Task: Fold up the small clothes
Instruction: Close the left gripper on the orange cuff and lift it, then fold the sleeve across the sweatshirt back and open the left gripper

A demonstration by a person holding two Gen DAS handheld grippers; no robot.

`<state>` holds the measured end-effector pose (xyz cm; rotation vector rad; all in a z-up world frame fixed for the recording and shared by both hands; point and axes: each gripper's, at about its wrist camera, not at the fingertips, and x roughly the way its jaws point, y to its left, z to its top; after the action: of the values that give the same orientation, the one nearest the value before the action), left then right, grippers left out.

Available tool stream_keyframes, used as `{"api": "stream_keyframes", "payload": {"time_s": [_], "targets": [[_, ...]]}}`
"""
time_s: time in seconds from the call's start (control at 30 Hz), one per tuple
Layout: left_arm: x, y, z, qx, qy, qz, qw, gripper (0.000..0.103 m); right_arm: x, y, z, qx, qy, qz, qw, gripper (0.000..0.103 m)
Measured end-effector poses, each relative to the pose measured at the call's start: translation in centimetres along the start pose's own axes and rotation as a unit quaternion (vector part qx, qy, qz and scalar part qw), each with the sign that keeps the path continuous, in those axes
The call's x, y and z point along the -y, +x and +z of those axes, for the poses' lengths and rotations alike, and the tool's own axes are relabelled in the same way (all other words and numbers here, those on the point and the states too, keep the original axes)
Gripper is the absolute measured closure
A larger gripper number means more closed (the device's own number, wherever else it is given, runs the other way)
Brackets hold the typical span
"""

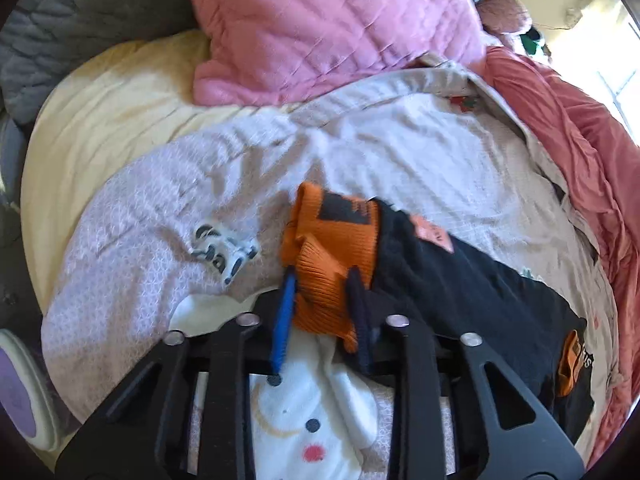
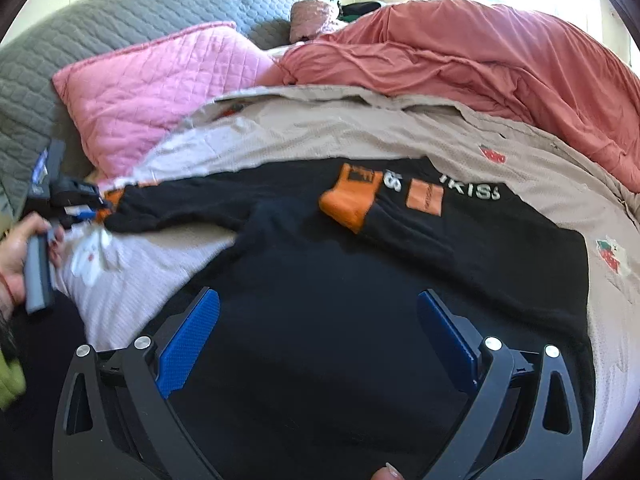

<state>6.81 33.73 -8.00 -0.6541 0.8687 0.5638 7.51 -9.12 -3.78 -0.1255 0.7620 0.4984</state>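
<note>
Orange ribbed cuff of a black sweater (spread flat across the bed's beige sheet) sits pinched between the nearly closed fingers of the left hand-held gripper. The right hand-held gripper hovers over the sweater's body, jaws wide apart, gripping nothing. A pink pillow lies beyond.

Left gripper jaws on orange cuff
</note>
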Motion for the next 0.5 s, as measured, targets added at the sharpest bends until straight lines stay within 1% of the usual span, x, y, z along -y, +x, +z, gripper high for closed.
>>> {"api": "stream_keyframes", "payload": {"time_s": [0.13, 0.27, 0.33, 0.43, 0.5], "targets": [[1.8, -1.9, -0.5, 0.040, 0.044, -0.012, 0.9981, 0.091, 2.0, 0.7, -1.2, -0.012, 0.019, -0.002, 1.000, 0.005], [3.3, -4.3, -1.0, 0.062, 0.063, -0.030, 0.9956, 0.091, 4.0, 0.5, -1.1, 0.000, 0.040, -0.004, 0.999, 0.005], [4.6, -5.5, -1.3, 0.068, 0.076, -0.048, 0.9936, 0.091, 5.0, 0.3, -1.0, 0.010, 0.052, 0.000, 0.999, 0.005], [7.9, -7.5, -2.0, 0.075, 0.106, -0.081, 0.9882, 0.091, 5.9, 0.0, -0.8, 0.021, 0.058, 0.002, 0.998, 0.005], [10.7, -8.5, -2.4, 0.074, 0.127, -0.111, 0.9829, 0.091, 6.5, -0.1, -0.6, 0.027, 0.061, 0.003, 0.998, 0.005]]}}
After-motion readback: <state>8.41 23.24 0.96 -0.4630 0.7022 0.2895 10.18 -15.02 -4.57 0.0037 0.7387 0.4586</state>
